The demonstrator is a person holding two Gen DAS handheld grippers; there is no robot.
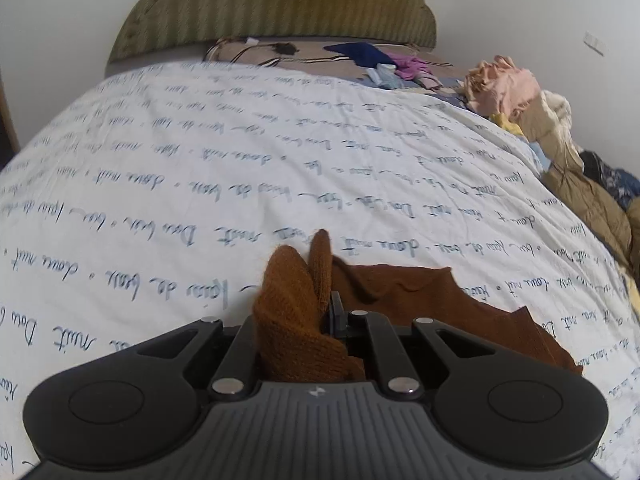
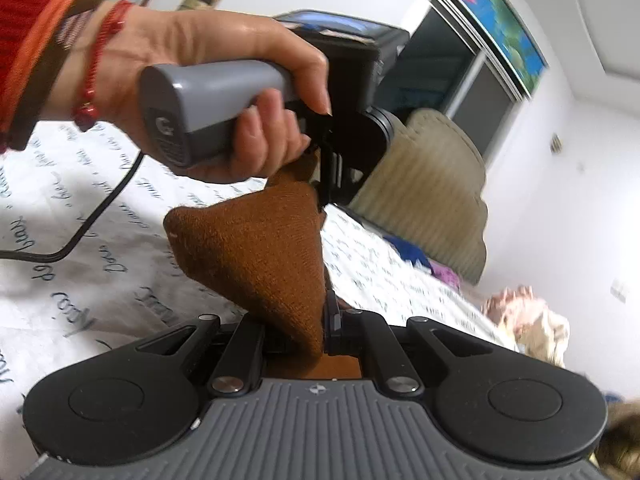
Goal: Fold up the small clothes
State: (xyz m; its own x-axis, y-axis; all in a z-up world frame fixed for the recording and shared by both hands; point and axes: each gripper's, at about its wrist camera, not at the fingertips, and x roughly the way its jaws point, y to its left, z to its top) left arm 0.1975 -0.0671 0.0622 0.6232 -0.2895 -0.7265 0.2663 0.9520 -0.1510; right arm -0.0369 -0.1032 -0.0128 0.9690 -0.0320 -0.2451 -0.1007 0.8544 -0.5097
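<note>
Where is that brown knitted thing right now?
The brown knit garment hangs above the white bedsheet, pinched between the left claw and right claw; the clothes pile lies off to the right.

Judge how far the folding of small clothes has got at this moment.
Done: no folded stack shows. In hand: the left gripper and right gripper both pinch one brown knit garment, lifted over the bedsheet. Left: a heap of clothes waits at the bed's edge.

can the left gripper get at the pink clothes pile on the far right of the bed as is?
Probably not now: the left gripper has its jaws shut on the brown knit garment, and the pink clothes pile lies well across the bed.
</note>
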